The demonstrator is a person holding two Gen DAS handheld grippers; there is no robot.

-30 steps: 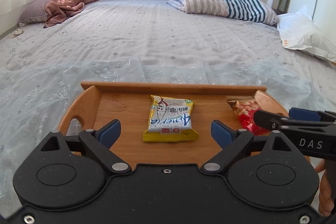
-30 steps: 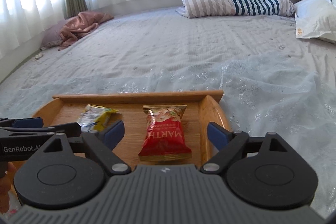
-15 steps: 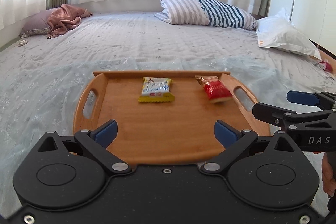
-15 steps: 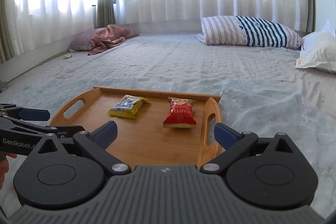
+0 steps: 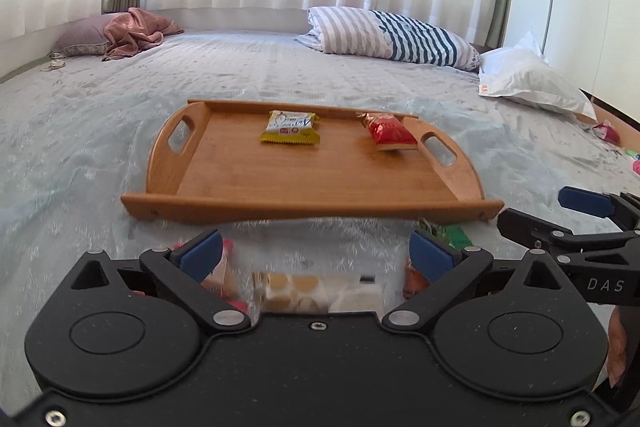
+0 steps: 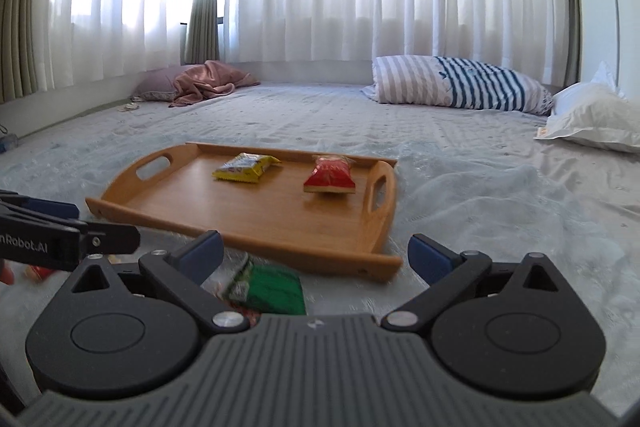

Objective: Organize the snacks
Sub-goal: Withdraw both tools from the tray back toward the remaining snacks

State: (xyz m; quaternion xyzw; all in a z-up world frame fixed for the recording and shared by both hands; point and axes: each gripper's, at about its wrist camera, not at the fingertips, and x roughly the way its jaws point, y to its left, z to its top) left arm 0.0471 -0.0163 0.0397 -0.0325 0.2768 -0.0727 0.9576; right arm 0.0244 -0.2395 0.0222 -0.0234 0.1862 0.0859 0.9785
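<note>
On the bed (image 5: pixel 280 75) the wooden tray (image 5: pixel 304 183) holds a yellow snack packet (image 5: pixel 291 127) near its far rim and a red snack packet (image 5: pixel 390 132) by its right handle, while the left claw (image 5: pixel 316 253) and right claw (image 6: pixel 314 253) hang wide and empty before its near rim, over loose snacks.

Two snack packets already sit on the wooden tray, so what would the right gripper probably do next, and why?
Probably lower the right gripper onto the green snack packet lying on the bedspread just before the wooden tray. Its jaws stand open with nothing between them, and that packet is not yet on the tray.
</note>
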